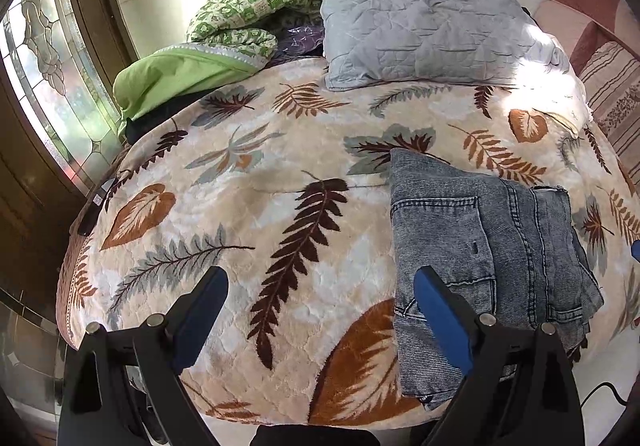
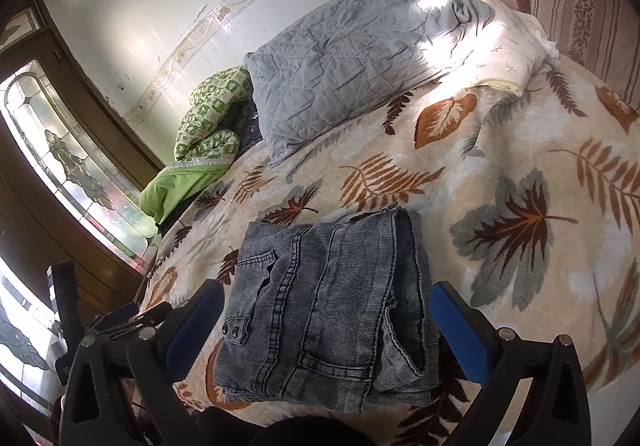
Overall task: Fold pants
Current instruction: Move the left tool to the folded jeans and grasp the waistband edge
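Grey-blue washed denim pants (image 1: 484,262) lie folded into a compact rectangle on the leaf-patterned blanket (image 1: 256,206), near its front edge. In the right wrist view the pants (image 2: 324,310) lie just ahead of and between my fingers. My left gripper (image 1: 322,298) is open and empty above the blanket, left of the pants; its right finger (image 1: 440,322) overlaps the pants' left edge in the image. My right gripper (image 2: 324,320) is open and empty, hovering over the folded pants. The left gripper shows at the right wrist view's lower left (image 2: 120,320).
A grey quilted pillow (image 1: 420,26) and a green patterned quilt (image 1: 240,10) lie at the head of the bed by the white wall. A wooden door with leaded glass (image 1: 48,94) is left. A striped sofa (image 1: 612,102) stands at the right.
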`<state>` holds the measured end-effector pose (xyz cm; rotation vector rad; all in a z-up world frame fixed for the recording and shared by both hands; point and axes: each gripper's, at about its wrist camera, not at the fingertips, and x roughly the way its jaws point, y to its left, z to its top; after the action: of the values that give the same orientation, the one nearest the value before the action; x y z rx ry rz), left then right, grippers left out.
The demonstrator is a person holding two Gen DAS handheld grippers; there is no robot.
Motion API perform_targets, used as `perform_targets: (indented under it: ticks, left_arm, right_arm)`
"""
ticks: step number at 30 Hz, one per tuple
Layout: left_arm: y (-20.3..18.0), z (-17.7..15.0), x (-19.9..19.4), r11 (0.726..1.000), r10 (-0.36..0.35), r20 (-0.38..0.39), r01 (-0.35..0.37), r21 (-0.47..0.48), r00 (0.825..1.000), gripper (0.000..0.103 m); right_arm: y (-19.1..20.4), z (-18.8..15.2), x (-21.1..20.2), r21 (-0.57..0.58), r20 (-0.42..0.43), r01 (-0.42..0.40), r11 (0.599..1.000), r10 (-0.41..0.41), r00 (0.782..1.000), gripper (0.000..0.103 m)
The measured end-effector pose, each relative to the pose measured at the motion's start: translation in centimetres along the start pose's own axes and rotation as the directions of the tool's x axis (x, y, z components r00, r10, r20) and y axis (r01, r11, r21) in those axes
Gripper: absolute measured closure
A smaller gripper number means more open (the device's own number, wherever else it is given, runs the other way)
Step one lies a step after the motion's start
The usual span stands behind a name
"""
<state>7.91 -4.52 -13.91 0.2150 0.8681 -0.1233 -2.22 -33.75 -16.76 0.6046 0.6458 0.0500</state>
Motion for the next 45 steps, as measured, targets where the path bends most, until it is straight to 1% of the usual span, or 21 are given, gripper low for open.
perform_targets:
  ticks: [7, 9, 12, 14, 16, 20, 21, 23, 26, 28, 29, 31, 34, 35, 37, 41, 44, 45]
  left_arm:
    - [0.0, 0.4, -0.6, 1.000, -0.001, 0.017, 0.001, 0.007, 1.000, 0.009]
    - [0.1, 0.4, -0.3, 1.000, -0.009, 0.009, 0.009, 0.016, 1.000, 0.009]
    - [0.6, 0.1, 1.5, 0.998, -0.066, -0.058, 0.066, 0.002, 0.996, 0.009]
    - [1.2, -0.2, 3.3, 0.994, -0.109, -0.121, 0.107, -0.028, 0.987, 0.009]
    - [1.9, -0.4, 5.2, 0.986, -0.164, -0.183, 0.155, -0.063, 0.969, 0.009]
    - [2.6, -0.4, 7.6, 0.968, -0.247, -0.235, 0.229, -0.103, 0.940, 0.009]
    - [2.7, -0.2, 8.0, 0.960, -0.275, -0.243, 0.254, -0.115, 0.930, 0.009]
    - [2.7, 0.2, 8.8, 0.937, -0.346, -0.256, 0.318, -0.144, 0.903, 0.009]
    - [2.0, 0.9, 9.7, 0.910, -0.414, -0.264, 0.387, -0.150, 0.871, 0.009]
    - [1.5, 1.2, 10.2, 0.909, -0.417, -0.268, 0.394, -0.136, 0.869, 0.009]
    - [1.1, 1.4, 10.4, 0.904, -0.427, -0.269, 0.408, -0.128, 0.863, 0.009]
    - [0.4, 1.7, 10.9, 0.889, -0.458, -0.276, 0.444, -0.113, 0.845, 0.009]
    - [-0.6, 2.2, 12.0, 0.880, -0.471, -0.290, 0.465, -0.095, 0.833, 0.009]
    - [-1.0, 2.3, 12.3, 0.875, -0.480, -0.296, 0.477, -0.087, 0.826, 0.009]
    - [-1.6, 2.5, 12.8, 0.860, -0.504, -0.307, 0.503, -0.087, 0.808, 0.009]
    - [-2.5, 2.7, 13.4, 0.816, -0.568, -0.322, 0.570, -0.097, 0.758, 0.009]
    - [-3.0, 2.5, 13.6, 0.790, -0.600, -0.324, 0.606, -0.096, 0.731, 0.009]
    - [-3.2, 2.5, 13.6, 0.783, -0.608, -0.322, 0.614, -0.097, 0.725, 0.009]
  right_arm:
    - [0.4, 0.2, 0.1, -0.009, 0.000, -0.006, 1.000, 0.006, 1.000, 0.000]
    - [0.4, 0.2, 0.0, -0.013, 0.001, -0.003, 1.000, 0.003, 1.000, 0.000]
    - [-0.2, 0.2, 0.0, -0.012, -0.007, 0.012, 1.000, -0.012, 1.000, 0.000]
    - [-1.1, 0.1, 0.0, 0.009, -0.012, 0.021, 1.000, -0.021, 1.000, 0.000]
    - [-2.5, 0.0, 0.2, 0.051, -0.024, 0.018, 0.999, -0.017, 1.000, 0.000]
    - [-5.0, -0.3, 1.4, 0.137, -0.069, 0.003, 0.991, 0.007, 0.998, 0.000]
    - [-5.6, -0.4, 1.9, 0.153, -0.082, -0.007, 0.988, 0.020, 0.996, 0.000]
    - [-6.7, -0.3, 3.1, 0.180, -0.110, -0.023, 0.983, 0.044, 0.993, 0.000]
    - [-8.2, 0.0, 4.9, 0.209, -0.151, -0.048, 0.977, 0.081, 0.985, 0.000]
    - [-9.2, 0.4, 5.9, 0.244, -0.172, -0.062, 0.968, 0.106, 0.979, 0.000]
    - [-9.6, 0.5, 6.4, 0.254, -0.179, -0.072, 0.965, 0.120, 0.977, 0.000]
    - [-10.1, 0.6, 7.1, 0.265, -0.188, -0.092, 0.960, 0.145, 0.971, 0.000]
    - [-10.7, 0.6, 8.3, 0.273, -0.223, -0.110, 0.956, 0.174, 0.959, 0.000]
    - [-10.8, 0.5, 8.7, 0.276, -0.228, -0.119, 0.954, 0.186, 0.956, 0.000]
    - [-11.0, 0.6, 9.0, 0.281, -0.225, -0.149, 0.948, 0.216, 0.950, 0.000]
    - [-12.1, 1.3, 9.5, 0.328, -0.219, -0.187, 0.926, 0.267, 0.939, 0.000]
    - [-11.9, 1.5, 10.0, 0.331, -0.243, -0.204, 0.921, 0.292, 0.925, 0.002]
    - [-11.7, 1.5, 10.1, 0.327, -0.250, -0.209, 0.922, 0.298, 0.921, 0.002]
